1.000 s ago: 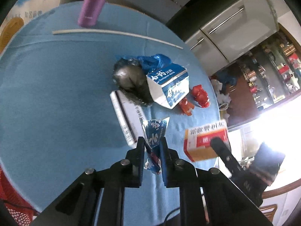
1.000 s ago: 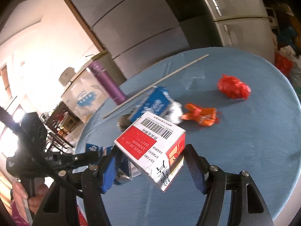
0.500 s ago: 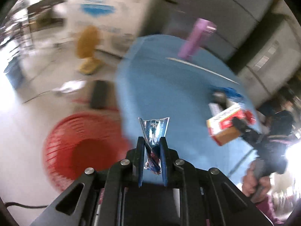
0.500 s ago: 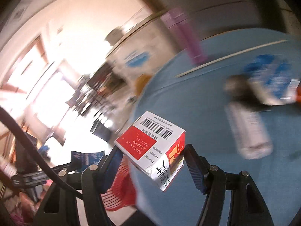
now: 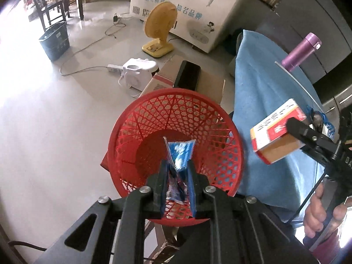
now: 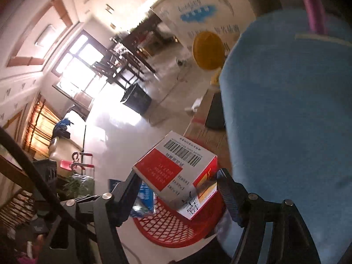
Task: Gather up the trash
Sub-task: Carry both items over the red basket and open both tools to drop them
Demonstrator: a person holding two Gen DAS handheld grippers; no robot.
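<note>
Over the red basket [image 5: 176, 136], the left gripper [image 5: 177, 171], jaws just easing apart, loosely pinches a blue wrapper [image 5: 180, 154]. At three o'clock, the right gripper [image 6: 176, 189], jaws widening, holds a red-and-white box [image 6: 176, 173] that may miss the rim.

Light source: strong daylight is admitted through the windows [image 6: 81, 66] in the right wrist view.
Glare: the floor [image 5: 28, 92] is washed out to white at the left of the left wrist view; the floor below the windows is likewise blown out.
Sharpness: the left wrist view is rendered crisply, the red basket [image 5: 136, 118] included.
Blur: the right wrist view is smeared by motion, most on the yellow fan [image 6: 209, 50] and the blue tabletop [image 6: 297, 114].
Distortion: straight lines are bowed by the fisheye; corners are vignetted black.
</note>
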